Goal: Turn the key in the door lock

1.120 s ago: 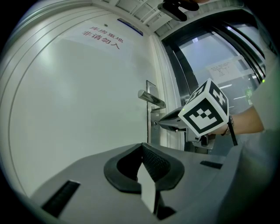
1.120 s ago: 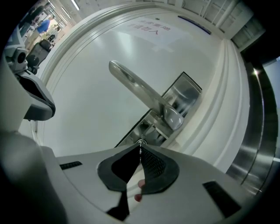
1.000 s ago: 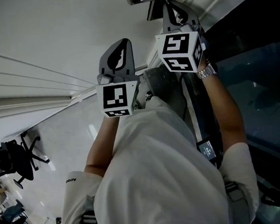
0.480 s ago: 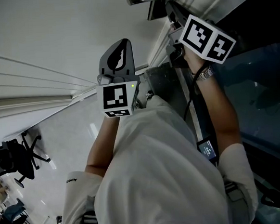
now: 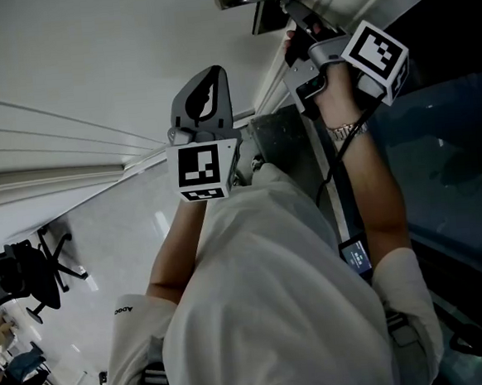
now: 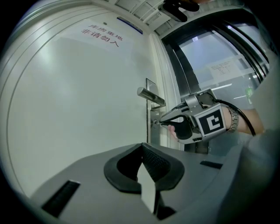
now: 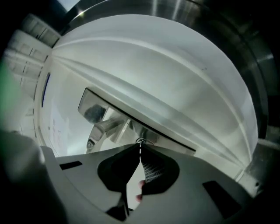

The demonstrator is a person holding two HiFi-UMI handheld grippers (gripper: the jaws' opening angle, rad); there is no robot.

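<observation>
At one o'clock we find the right hand-held gripper (image 7: 140,148) clamped on the key (image 7: 140,144) by its head; we judge it stiff, thin, slippery.

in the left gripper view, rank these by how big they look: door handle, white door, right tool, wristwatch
1. white door
2. right tool
3. door handle and wristwatch: these look about alike, so I'm not ranking them.

red notice (image 6: 101,35) "非请勿入" on door (image 6: 78,109)
</observation>
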